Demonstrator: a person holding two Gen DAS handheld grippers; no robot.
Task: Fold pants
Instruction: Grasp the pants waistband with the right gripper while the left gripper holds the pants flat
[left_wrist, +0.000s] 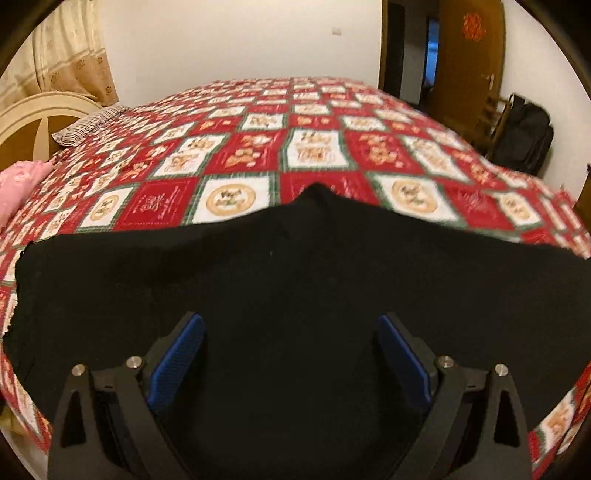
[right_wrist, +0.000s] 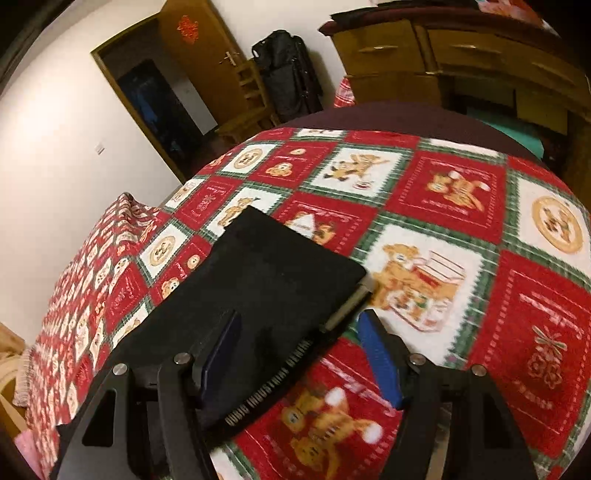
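Left wrist view: soft black knit pants (left_wrist: 280, 280) lie spread on a red-and-white patchwork bedspread (left_wrist: 258, 147), beneath the left gripper (left_wrist: 291, 347), jaws apart and empty. The right gripper (right_wrist: 299, 354), jaws likewise open, straddles the lettered waistband (right_wrist: 273, 384); the limp, light cloth likely wants an edge pinch.

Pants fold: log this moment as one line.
pants: black, flat on bedspread | left gripper: open above pants | right gripper: open, astride waistband edge

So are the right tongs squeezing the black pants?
No, the right tongs stand open over the black pants, with one blue pad out over the red bedspread, not pressing the cloth.
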